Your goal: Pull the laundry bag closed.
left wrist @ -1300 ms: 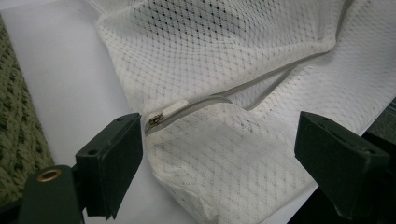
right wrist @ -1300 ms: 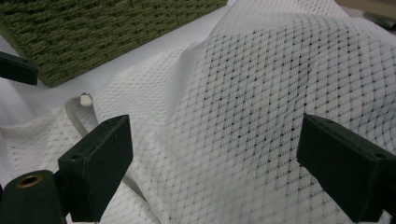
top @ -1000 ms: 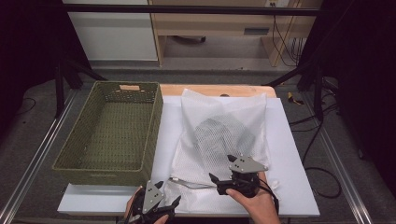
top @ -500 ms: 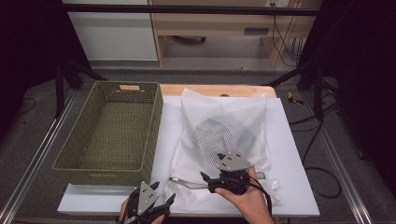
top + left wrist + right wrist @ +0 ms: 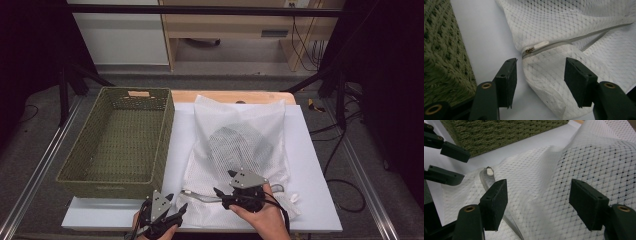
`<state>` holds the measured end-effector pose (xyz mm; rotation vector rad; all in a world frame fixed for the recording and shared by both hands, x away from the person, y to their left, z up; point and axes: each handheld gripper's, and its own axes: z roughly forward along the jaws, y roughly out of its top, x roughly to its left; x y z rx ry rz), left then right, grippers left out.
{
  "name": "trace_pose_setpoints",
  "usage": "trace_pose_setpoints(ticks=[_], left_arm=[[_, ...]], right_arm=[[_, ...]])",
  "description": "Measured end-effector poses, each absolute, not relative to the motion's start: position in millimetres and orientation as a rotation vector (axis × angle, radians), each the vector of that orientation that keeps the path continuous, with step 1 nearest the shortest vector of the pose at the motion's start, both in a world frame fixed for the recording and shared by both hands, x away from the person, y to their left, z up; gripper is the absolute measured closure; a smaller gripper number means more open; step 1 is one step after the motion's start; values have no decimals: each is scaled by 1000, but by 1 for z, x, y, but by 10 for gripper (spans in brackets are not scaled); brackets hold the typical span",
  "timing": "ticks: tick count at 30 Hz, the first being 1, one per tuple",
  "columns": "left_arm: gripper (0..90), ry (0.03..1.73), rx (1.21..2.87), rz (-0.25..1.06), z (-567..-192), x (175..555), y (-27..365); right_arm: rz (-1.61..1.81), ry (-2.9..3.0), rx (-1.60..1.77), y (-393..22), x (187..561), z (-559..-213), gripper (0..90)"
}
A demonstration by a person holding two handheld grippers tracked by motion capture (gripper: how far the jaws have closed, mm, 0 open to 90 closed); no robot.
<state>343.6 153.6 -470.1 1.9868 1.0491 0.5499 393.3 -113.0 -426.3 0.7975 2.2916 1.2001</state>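
Note:
A white mesh laundry bag [image 5: 240, 125] with a dark garment [image 5: 240, 147] inside lies on the white board. Its zipper runs along the near edge and ends at a pull [image 5: 530, 50] at the left corner. My left gripper [image 5: 177, 201] sits at that corner. Its jaws [image 5: 541, 62] have just been closing, with the bag's corner between them, pads apart from the mesh. My right gripper [image 5: 222, 181] rests on the bag's near edge. It has also been closing around a raised fold of mesh [image 5: 539, 185] without pressing it. Both are open.
A green woven basket [image 5: 120, 140] stands empty left of the bag, close to my left gripper [image 5: 451, 163]. The white board [image 5: 310, 165] has bare room right of the bag. Metal rails and cables run along the table's sides.
The right gripper has edged left along the bag's near edge. Both pairs of jaws stand narrower than before. The bag and basket have stayed put.

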Motion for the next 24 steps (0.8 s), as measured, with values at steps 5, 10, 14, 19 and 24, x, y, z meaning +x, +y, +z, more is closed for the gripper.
trace_pose_setpoints(ticks=[5,10,14,19,24], left_arm=[[455,1052,1973,580,-472,347,152],[424,1066,1986,576,-479,350,148],[433,1078,1990,572,-482,354,147],[463,1086,1997,566,-485,358,146],[475,1088,2012,553,-489,360,145]], right_arm=[[1198,2300,804,-112,393,-428,322],[1194,2305,812,-112,393,-429,328],[1196,2305,812,-113,392,-429,331],[1193,2309,812,-113,392,-430,332],[1195,2310,813,-113,392,-430,332]])
